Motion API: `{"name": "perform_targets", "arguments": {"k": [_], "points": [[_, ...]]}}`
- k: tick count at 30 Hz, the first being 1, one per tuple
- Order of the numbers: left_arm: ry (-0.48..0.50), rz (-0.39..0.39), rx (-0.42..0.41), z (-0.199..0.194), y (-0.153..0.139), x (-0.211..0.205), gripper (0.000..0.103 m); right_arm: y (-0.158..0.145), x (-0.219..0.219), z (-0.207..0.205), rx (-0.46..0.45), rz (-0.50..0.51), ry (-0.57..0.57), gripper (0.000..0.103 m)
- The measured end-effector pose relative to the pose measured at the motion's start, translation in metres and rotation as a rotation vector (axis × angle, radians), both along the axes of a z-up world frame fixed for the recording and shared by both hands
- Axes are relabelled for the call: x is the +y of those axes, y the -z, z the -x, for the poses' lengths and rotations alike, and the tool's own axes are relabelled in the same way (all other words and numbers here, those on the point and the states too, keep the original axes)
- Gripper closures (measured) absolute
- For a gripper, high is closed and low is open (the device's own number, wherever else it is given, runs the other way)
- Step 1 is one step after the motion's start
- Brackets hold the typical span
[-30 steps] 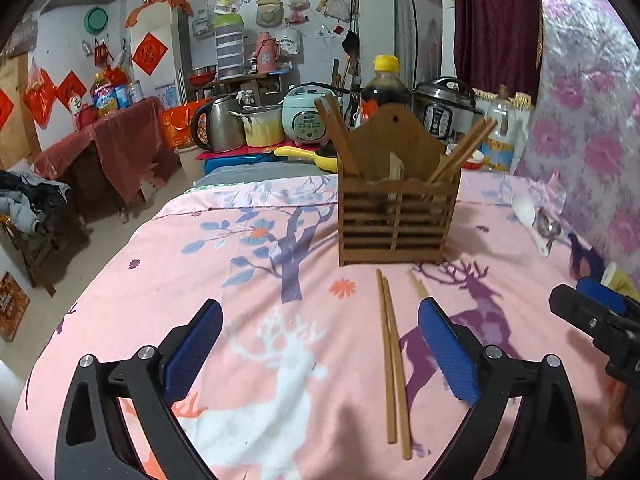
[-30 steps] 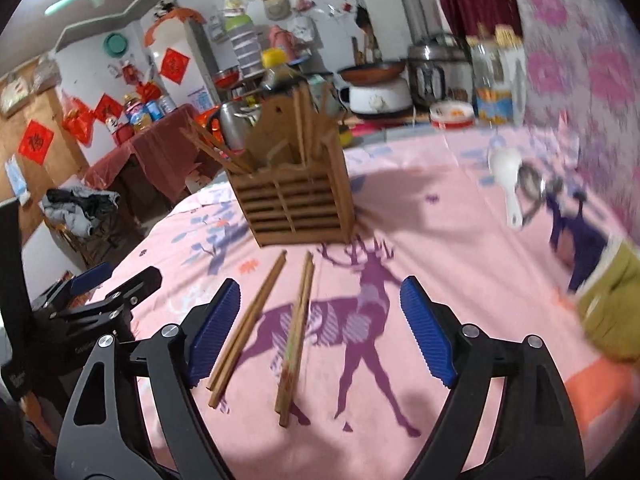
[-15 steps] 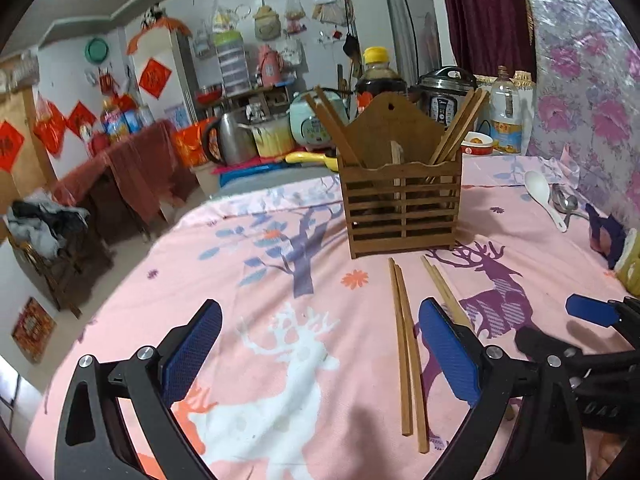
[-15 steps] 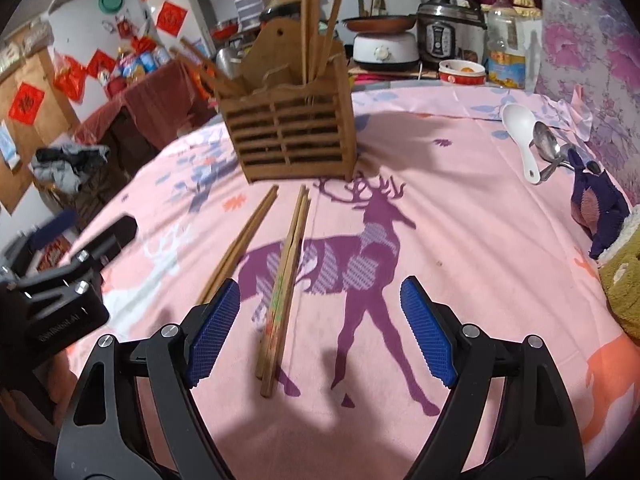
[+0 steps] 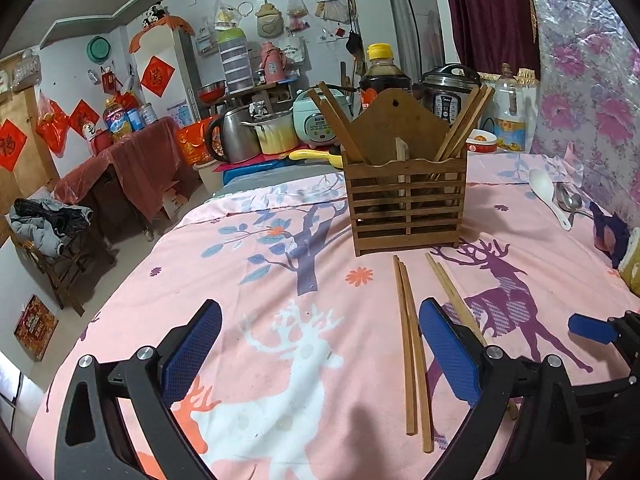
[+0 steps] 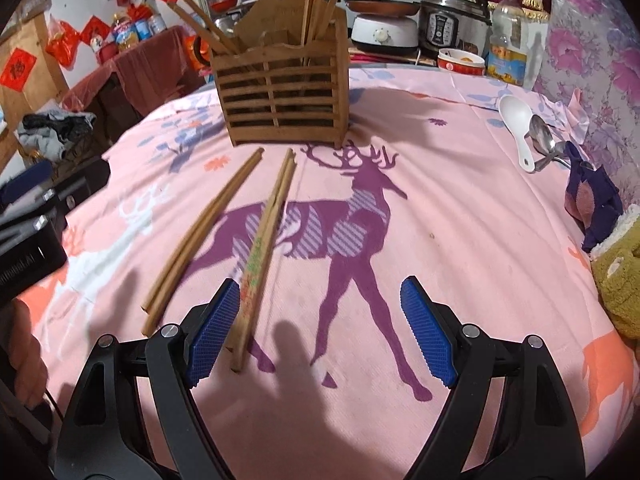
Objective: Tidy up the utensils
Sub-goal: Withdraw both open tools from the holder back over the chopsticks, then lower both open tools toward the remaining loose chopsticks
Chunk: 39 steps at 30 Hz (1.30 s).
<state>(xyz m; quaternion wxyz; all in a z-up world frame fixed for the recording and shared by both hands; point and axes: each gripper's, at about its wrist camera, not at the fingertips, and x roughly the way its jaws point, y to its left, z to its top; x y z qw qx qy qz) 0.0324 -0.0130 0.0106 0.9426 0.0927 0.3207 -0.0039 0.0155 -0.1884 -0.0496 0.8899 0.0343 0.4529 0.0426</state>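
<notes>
A slatted wooden utensil holder stands on the pink tablecloth with several chopsticks upright in it. Two pairs of chopsticks lie on the cloth in front of it: a plain brown pair and a paler printed pair. My left gripper is open and empty, the brown pair lying just inside its right finger. My right gripper is open and empty, low over the cloth, its left finger beside the near end of the printed pair.
A white spoon and metal spoons lie at the right. A dark cloth and a green plush item sit near the right edge. Cookers, a kettle and bottles stand behind the table.
My right gripper has moved forward and down toward the printed chopsticks. My left gripper has tilted up and drawn back a little. Both stay open.
</notes>
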Motion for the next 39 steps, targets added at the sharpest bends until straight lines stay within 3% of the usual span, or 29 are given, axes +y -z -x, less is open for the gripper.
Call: {"name": "perform_targets", "arguments": {"k": [13,17,21,25,30,33,34,37,39], "points": [[-0.004,0.0,-0.003,0.0,0.001,0.0,0.006,0.015,0.002,-0.005,0.086,0.029,-0.034,0.019],[-0.009,-0.01,-0.011,0.0,0.001,0.001,0.006,0.013,-0.008,-0.007,0.066,0.16,0.035,0.02],[-0.007,-0.011,-0.012,0.0,0.001,0.0,0.006,0.002,-0.035,0.002,0.001,0.097,0.09,0.021],[-0.009,-0.014,-0.01,0.0,0.002,0.0,0.006,-0.003,-0.029,0.01,-0.028,0.044,0.011,0.021],[-0.01,-0.029,-0.001,-0.001,0.005,-0.001,0.006,0.005,0.003,0.01,0.019,0.099,-0.133,0.022],[-0.009,-0.04,0.001,-0.001,0.006,-0.002,0.006,0.01,-0.009,0.004,0.06,0.119,-0.048,0.022],[-0.008,-0.042,0.003,-0.001,0.007,-0.002,0.006,0.01,-0.019,0.0,0.067,0.122,0.003,0.027],[-0.011,-0.044,0.005,-0.002,0.006,-0.001,0.006,0.004,-0.038,0.001,0.036,0.065,0.078,0.032],[-0.02,-0.041,0.019,-0.005,0.008,0.001,0.006,0.0,-0.038,0.004,0.008,0.045,0.064,0.034]]}}
